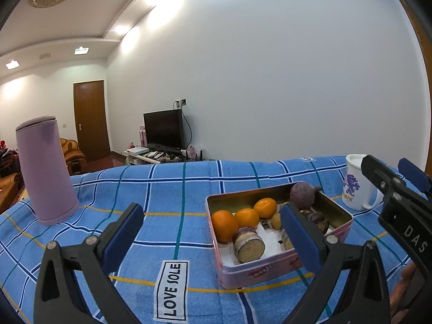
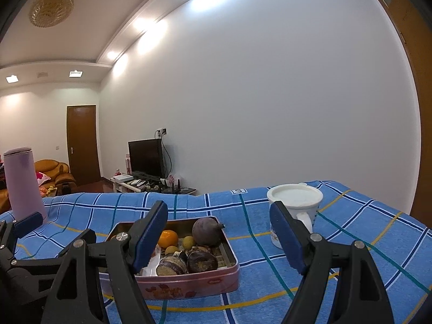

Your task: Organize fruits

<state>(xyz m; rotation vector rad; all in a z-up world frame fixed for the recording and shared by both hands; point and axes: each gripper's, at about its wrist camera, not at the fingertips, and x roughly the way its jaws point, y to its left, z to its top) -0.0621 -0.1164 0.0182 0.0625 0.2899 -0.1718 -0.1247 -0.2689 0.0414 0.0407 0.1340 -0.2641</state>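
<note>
In the left wrist view, the left gripper (image 1: 210, 229) stood spread and empty. The pink tin (image 1: 270, 272) on the blue checked cloth (image 1: 167, 189) already held three oranges (image 1: 244, 217), cut sugarcane pieces (image 1: 248, 245) and a purple fruit (image 1: 302, 193); little seemed left.

In the right wrist view, the right gripper (image 2: 218, 232) was likewise spread and empty. The tin's long axis ran toward the cloth's far edge, well short of it, near the white mug (image 2: 295, 202).

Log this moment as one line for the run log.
left gripper: open, empty | right gripper: open, empty | tin: holds oranges and other produce | mug: right of tin | flask: left
</note>
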